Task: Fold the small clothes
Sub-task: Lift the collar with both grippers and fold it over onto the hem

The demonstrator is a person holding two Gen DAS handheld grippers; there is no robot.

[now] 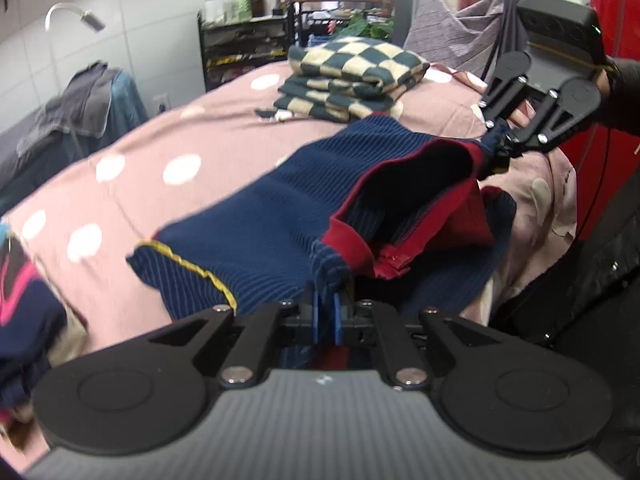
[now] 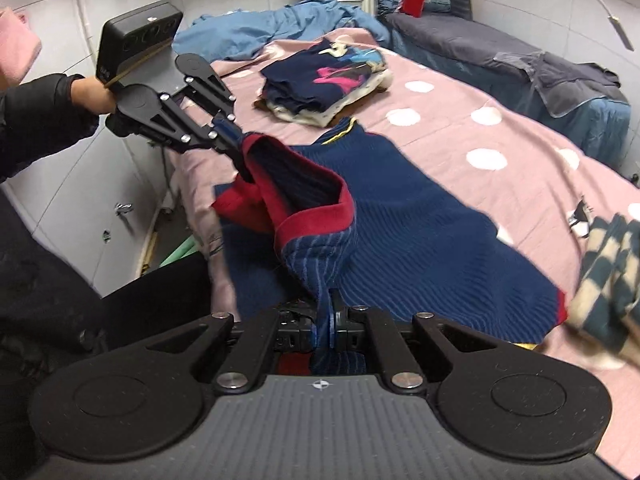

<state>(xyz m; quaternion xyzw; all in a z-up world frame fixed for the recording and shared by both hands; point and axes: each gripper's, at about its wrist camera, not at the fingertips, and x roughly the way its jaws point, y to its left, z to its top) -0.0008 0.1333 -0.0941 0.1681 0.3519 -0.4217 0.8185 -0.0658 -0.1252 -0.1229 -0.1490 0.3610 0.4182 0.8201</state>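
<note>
A navy ribbed small garment (image 1: 256, 232) with red trim and a yellow-edged hem lies on the pink dotted bedspread (image 1: 168, 136); it also shows in the right wrist view (image 2: 420, 232). My left gripper (image 1: 326, 304) is shut on its near red-trimmed edge and holds it lifted. My right gripper (image 2: 326, 316) is shut on the same edge further along. Each gripper shows in the other's view, the right one (image 1: 498, 148) and the left one (image 2: 236, 142), both pinching the raised edge, which gapes open between them.
A folded stack of green-and-cream checked cloth (image 1: 352, 76) sits at one end of the bed. A pile of dark clothes with pink print (image 2: 324, 80) sits at the other. A second bed with grey and blue cloth (image 2: 520, 60) stands alongside. A red cabinet (image 1: 616, 20) is behind.
</note>
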